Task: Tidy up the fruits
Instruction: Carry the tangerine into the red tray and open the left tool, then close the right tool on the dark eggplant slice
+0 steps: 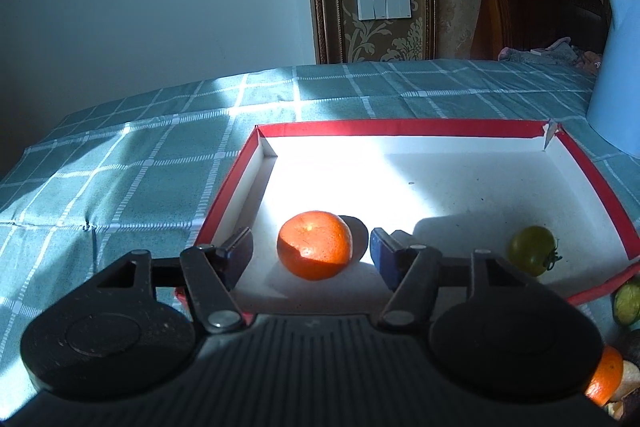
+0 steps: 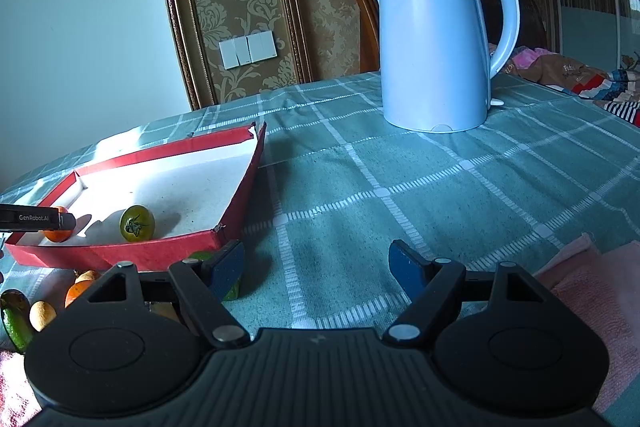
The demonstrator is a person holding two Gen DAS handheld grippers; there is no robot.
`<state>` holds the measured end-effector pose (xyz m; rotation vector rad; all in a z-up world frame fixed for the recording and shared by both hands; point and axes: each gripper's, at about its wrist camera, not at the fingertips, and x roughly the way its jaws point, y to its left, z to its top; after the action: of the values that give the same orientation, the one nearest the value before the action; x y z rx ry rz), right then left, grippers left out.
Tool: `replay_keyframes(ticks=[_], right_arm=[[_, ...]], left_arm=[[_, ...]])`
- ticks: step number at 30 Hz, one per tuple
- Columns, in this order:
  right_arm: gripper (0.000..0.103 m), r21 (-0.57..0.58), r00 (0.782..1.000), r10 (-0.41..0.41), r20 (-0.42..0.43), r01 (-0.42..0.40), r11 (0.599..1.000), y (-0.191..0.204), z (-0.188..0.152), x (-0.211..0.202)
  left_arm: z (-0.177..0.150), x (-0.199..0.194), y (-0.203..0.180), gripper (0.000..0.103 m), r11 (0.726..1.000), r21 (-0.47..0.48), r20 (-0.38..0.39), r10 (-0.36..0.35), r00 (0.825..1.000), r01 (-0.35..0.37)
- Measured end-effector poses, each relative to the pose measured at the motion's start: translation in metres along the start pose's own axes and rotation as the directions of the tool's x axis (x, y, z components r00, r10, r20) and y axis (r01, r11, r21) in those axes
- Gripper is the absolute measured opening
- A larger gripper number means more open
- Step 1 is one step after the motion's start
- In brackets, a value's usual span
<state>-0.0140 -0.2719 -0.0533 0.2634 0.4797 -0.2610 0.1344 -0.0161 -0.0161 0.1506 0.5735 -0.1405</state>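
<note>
A shallow red box (image 1: 400, 127) with a white floor lies on the green checked tablecloth. An orange (image 1: 315, 245) rests on that floor near the front left. My left gripper (image 1: 311, 237) is open around the orange, with a gap between each pad and the fruit. A green tomato (image 1: 532, 255) sits in the box's front right corner. In the right wrist view the box (image 2: 120, 255) is at the left, with the tomato (image 2: 137, 223) and the orange (image 2: 56, 235) half hidden behind a left-gripper finger (image 2: 36, 218). My right gripper (image 2: 316, 267) is open over bare cloth with nothing between its fingers.
Loose fruit lies outside the box's front edge: an orange (image 2: 78, 291), a small yellow fruit (image 2: 42, 315) and a green fruit (image 2: 14, 323). A light blue kettle (image 2: 432, 39) stands behind on the cloth. A pink towel (image 2: 592, 299) lies at the right.
</note>
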Motion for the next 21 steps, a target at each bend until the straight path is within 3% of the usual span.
replay_keyframes(ticks=[10,21], right_arm=[[0.083,0.005,1.000,-0.006,0.014,0.006,1.000,-0.001,0.000,-0.002],[0.084,-0.030,0.998,0.019,0.064,-0.017,0.999,0.002,-0.002,-0.016]], left_arm=[[-0.014,-0.064,0.004,0.076,0.999,-0.016,0.099,0.035,0.994,-0.034],[-0.066,-0.105,0.036,0.079,0.994,-0.094,0.065,0.069,0.995,-0.063]])
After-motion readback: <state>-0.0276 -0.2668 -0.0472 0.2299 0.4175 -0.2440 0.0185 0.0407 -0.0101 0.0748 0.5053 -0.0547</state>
